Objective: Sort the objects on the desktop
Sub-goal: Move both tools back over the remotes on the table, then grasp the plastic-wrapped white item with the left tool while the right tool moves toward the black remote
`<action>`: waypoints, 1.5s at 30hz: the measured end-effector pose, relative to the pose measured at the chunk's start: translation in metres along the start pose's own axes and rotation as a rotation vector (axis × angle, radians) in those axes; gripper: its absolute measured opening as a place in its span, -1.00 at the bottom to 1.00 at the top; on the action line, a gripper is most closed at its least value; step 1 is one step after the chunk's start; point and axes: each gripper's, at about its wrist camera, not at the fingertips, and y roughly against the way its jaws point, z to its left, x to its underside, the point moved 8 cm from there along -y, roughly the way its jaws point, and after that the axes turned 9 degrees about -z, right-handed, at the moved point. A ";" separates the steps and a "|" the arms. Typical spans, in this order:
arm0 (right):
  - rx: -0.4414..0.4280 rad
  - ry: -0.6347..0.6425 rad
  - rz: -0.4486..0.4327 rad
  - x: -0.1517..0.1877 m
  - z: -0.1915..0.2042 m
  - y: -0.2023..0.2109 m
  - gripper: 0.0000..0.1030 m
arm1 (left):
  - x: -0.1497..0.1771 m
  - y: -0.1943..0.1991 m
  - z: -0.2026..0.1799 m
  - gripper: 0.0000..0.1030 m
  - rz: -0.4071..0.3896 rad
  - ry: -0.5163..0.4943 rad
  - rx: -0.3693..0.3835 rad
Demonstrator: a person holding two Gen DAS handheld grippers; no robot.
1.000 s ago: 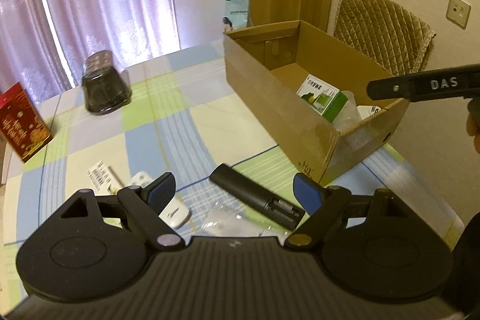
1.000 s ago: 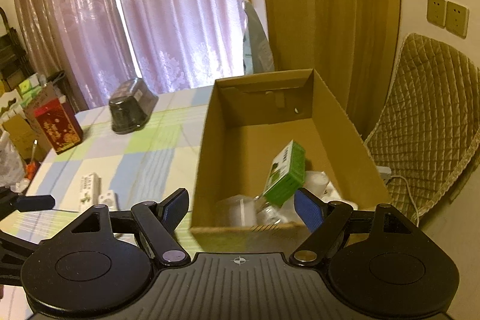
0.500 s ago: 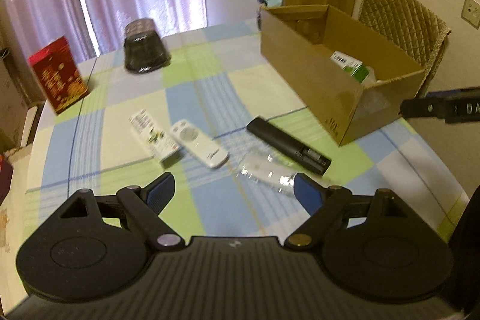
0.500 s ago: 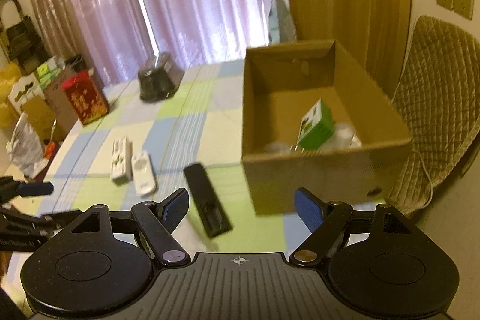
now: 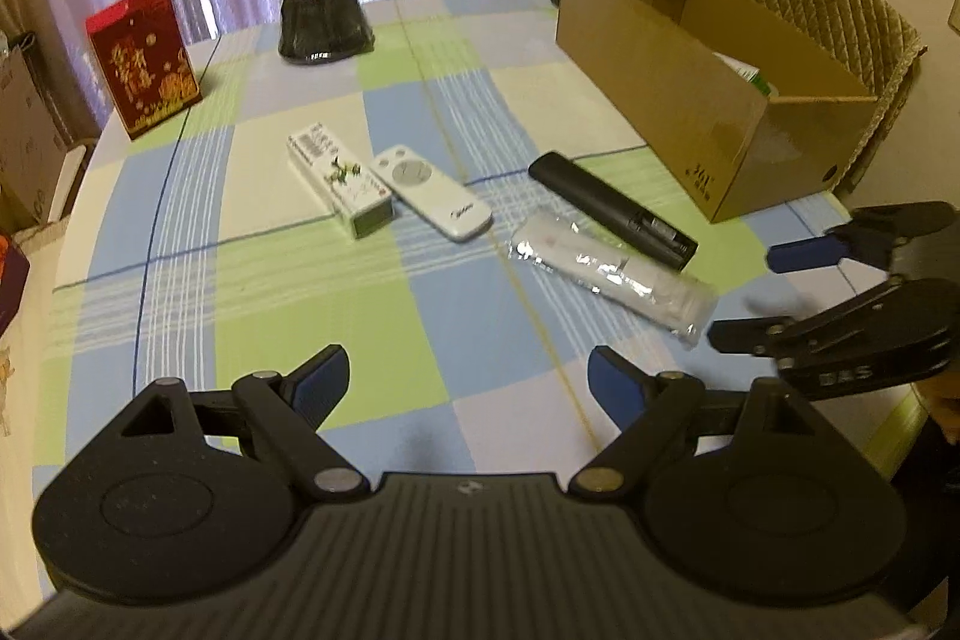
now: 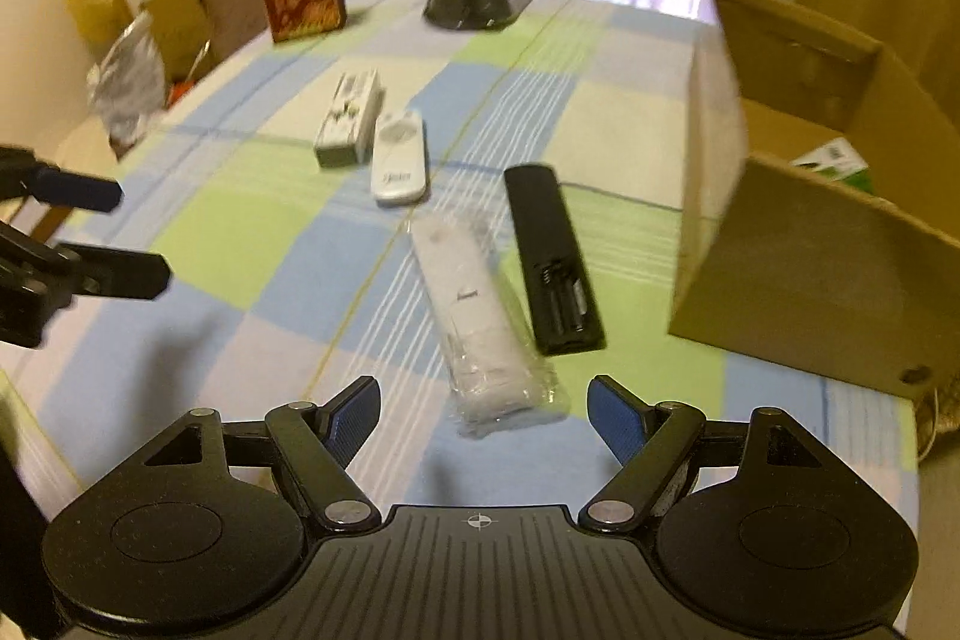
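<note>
Your right gripper (image 6: 483, 415) is spread wide and empty, hovering just short of the plastic-wrapped white remote (image 6: 480, 316). Black remote (image 6: 552, 259) lies just beside that wrapped one, toward the cardboard box (image 6: 828, 268). Your left gripper (image 5: 468, 379) is also wide apart, holding nothing, well back from the wrapped remote.

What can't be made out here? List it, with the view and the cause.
- Contents of the cardboard box: in both wrist views its walls hide all but a corner of a green carton.
- Bagged white item: crinkled plastic and blur hide what it is in the right wrist view.
- Print on the small white box: too small in the left wrist view.
- Right hand-held gripper: cut off by the left wrist view's right edge.
</note>
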 end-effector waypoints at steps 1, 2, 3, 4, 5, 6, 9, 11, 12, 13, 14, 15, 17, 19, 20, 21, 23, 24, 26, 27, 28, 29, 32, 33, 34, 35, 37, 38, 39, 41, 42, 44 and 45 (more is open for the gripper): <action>-0.002 0.005 0.007 0.002 0.000 -0.007 0.55 | 0.002 -0.002 0.001 0.63 0.005 0.003 0.001; -0.003 0.010 0.014 0.003 -0.001 -0.013 0.55 | 0.004 -0.003 0.002 0.63 0.009 0.005 0.001; -0.004 0.016 0.020 0.004 -0.002 -0.018 0.55 | 0.005 -0.005 0.002 0.63 0.011 0.010 0.003; -0.005 0.023 0.026 0.006 -0.003 -0.022 0.55 | 0.006 -0.007 0.003 0.63 0.014 0.015 0.005; -0.004 0.028 0.030 0.006 -0.004 -0.026 0.55 | 0.007 -0.009 0.003 0.63 0.016 0.019 0.007; -0.003 0.033 0.034 0.007 -0.006 -0.030 0.55 | 0.008 -0.011 0.003 0.63 0.018 0.024 0.009; -0.004 0.042 0.053 0.010 -0.009 -0.040 0.38 | 0.011 -0.018 0.005 0.63 0.025 0.038 0.014; -0.006 0.046 0.069 0.011 -0.011 -0.046 0.16 | 0.013 -0.022 0.005 0.63 0.030 0.047 0.018; -0.007 0.048 0.077 0.011 -0.012 -0.048 0.15 | 0.014 -0.023 0.005 0.63 0.033 0.052 0.019; -0.009 0.052 0.083 0.012 -0.012 -0.050 -0.04 | 0.016 -0.025 0.006 0.63 0.036 0.056 0.019; -0.012 0.057 0.087 0.013 -0.010 -0.051 -0.11 | 0.017 -0.027 0.006 0.63 0.039 0.061 0.020; -0.007 0.061 0.088 0.014 -0.009 -0.050 -0.17 | 0.018 -0.028 0.006 0.63 0.042 0.064 0.020; 0.002 0.065 0.084 0.014 -0.005 -0.048 -0.23 | 0.020 -0.029 0.007 0.63 0.046 0.070 0.020; -0.014 0.068 0.082 0.016 0.005 -0.045 -0.25 | 0.021 -0.029 0.008 0.63 0.048 0.077 0.019; -0.027 0.074 0.083 0.018 0.012 -0.043 -0.25 | 0.021 -0.028 0.009 0.63 0.046 0.081 0.017; -0.041 0.080 0.083 0.020 0.019 -0.042 -0.25 | 0.021 -0.027 0.011 0.63 0.044 0.085 0.014; -0.077 0.084 0.091 0.026 0.039 -0.038 -0.25 | 0.022 -0.023 0.015 0.63 0.040 0.095 0.007; -0.100 0.081 0.097 0.029 0.049 -0.036 -0.25 | 0.022 -0.022 0.017 0.63 0.038 0.100 0.003; -0.138 0.060 0.101 0.034 0.066 -0.033 -0.25 | 0.023 -0.017 0.022 0.63 0.036 0.114 -0.012; -0.161 0.044 0.102 0.035 0.073 -0.032 -0.25 | 0.024 -0.015 0.025 0.63 0.035 0.121 -0.019; -0.185 0.026 0.103 0.036 0.080 -0.031 -0.24 | 0.026 -0.012 0.029 0.63 0.035 0.129 -0.028; -0.209 0.009 0.104 0.037 0.086 -0.030 -0.24 | 0.027 -0.010 0.032 0.63 0.036 0.136 -0.038; -0.251 0.010 0.093 0.036 0.096 -0.025 0.10 | 0.034 -0.006 0.040 0.63 0.044 0.152 -0.063; -0.253 0.020 0.081 0.035 0.096 -0.021 0.18 | 0.037 -0.006 0.040 0.63 0.050 0.159 -0.072; -0.253 0.029 0.072 0.033 0.093 -0.018 0.18 | 0.040 -0.006 0.040 0.63 0.056 0.168 -0.079; -0.238 0.042 0.061 0.032 0.087 -0.015 0.18 | 0.043 -0.008 0.038 0.63 0.063 0.181 -0.081; -0.198 0.066 0.033 0.028 0.074 -0.008 0.18 | 0.048 -0.013 0.031 0.63 0.076 0.208 -0.076; -0.170 0.068 0.023 0.026 0.065 -0.005 0.18 | 0.050 -0.016 0.026 0.63 0.079 0.220 -0.068; -0.140 0.069 0.013 0.024 0.054 -0.004 0.18 | 0.051 -0.019 0.020 0.63 0.081 0.231 -0.059; -0.092 0.068 0.001 0.022 0.036 -0.002 0.18 | 0.054 -0.028 0.007 0.63 0.090 0.244 -0.047; -0.076 0.066 0.001 0.021 0.028 -0.002 0.18 | 0.055 -0.033 0.000 0.63 0.096 0.247 -0.047; -0.044 0.062 0.001 0.020 0.012 -0.003 0.18 | 0.060 -0.044 -0.010 0.61 0.107 0.230 -0.075; -0.028 0.060 0.001 0.019 0.004 -0.004 0.18 | 0.062 -0.049 -0.015 0.58 0.112 0.222 -0.088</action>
